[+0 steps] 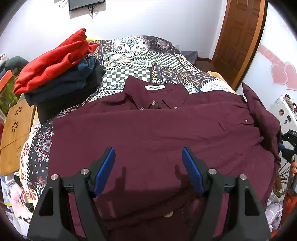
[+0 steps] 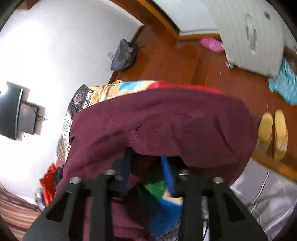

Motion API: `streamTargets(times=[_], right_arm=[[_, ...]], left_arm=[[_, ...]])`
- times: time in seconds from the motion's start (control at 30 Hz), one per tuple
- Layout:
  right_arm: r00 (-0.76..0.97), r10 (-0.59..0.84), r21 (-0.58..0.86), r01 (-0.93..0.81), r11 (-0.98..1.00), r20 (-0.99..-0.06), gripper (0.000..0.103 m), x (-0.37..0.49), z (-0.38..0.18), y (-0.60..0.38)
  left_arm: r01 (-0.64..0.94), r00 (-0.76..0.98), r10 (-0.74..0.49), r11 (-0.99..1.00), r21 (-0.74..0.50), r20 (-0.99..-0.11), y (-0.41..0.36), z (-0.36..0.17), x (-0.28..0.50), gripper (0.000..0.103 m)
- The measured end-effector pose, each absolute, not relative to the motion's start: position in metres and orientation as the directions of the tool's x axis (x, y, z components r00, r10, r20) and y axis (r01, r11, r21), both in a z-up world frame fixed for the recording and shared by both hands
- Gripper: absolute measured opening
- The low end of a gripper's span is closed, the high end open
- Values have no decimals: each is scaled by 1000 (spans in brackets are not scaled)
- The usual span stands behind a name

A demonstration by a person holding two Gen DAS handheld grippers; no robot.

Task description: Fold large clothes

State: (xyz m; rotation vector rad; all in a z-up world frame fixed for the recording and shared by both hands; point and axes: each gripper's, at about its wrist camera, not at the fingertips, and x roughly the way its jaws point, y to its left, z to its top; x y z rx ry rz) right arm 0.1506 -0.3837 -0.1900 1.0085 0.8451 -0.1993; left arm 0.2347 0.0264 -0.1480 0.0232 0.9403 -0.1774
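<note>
Maroon shirt (image 1: 148,129) lies collar-far on the patterned bedspread (image 1: 141,61). My left gripper (image 1: 148,166) hovers released above it; my right gripper (image 2: 146,166) pinches its right-hand edge, ready to fold inward.

Bedroom, daylit. White walls (image 1: 148,22) with pink heart stickers (image 1: 282,74); dark screen (image 1: 86,4) mounted high with dangling cables. Brown panelled wooden door (image 1: 239,37). Reddish-brown wooden floor (image 2: 167,61). Bed under patchwork-patterned cover (image 1: 141,57). Light wooden board with flower cut-outs (image 1: 16,122). White ribbed cabinet (image 2: 248,33).
</note>
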Motion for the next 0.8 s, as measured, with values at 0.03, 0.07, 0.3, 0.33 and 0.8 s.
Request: streamTargets(times=[0.03, 0.07, 0.3, 0.33, 0.8], right_arm=[[680, 207, 653, 503, 567, -704, 16, 153, -185, -382], [685, 194, 642, 494, 586, -703, 15, 156, -180, -382], [780, 158, 634, 353, 688, -606, 11, 176, -117, -371], [791, 158, 630, 329, 704, -590, 11, 179, -109, -367], [642, 558, 460, -338, 821, -525, 10, 237, -25, -130]], left_arm=[[160, 575, -143, 985, -60, -806, 27, -149, 236, 73], [159, 575, -142, 985, -61, -806, 27, -149, 236, 73], [148, 599, -140, 987, -63, -789, 36, -142, 233, 73], [144, 604, -140, 987, -65, -785, 38, -141, 232, 73], [36, 672, -101, 994, -104, -734, 97, -127, 204, 73]])
